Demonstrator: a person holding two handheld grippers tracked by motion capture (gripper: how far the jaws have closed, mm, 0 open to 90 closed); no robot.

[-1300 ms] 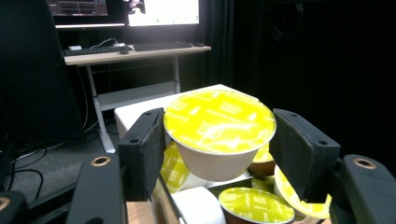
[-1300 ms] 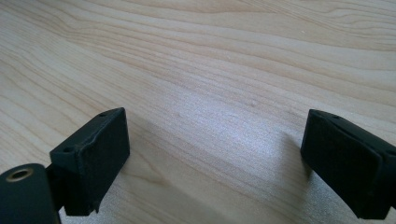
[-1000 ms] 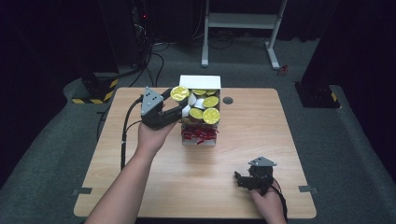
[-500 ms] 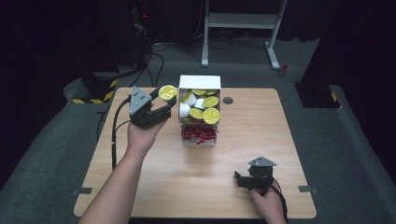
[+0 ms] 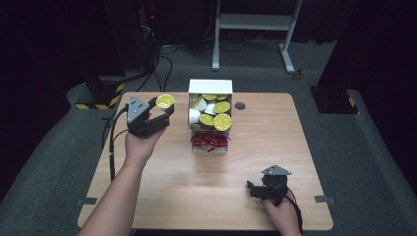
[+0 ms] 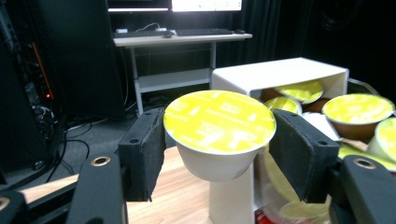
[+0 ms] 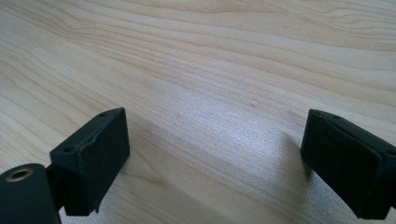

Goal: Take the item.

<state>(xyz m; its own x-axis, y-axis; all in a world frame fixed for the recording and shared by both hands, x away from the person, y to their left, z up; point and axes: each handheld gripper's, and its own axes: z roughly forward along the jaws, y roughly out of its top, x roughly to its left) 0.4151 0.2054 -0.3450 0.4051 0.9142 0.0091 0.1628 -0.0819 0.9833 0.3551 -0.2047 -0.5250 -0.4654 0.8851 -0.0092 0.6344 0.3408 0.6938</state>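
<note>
Capsule, light, thin-walled and crushable, sits pinched below its yellow foil rim in the left tool, held over the table just left of the white box; right tool rests open, empty.

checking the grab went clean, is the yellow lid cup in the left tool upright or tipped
Upright. The cup sits clamped between the left tool's pads, yellow foil lid facing up and roughly level, held clear of the white box.
</note>
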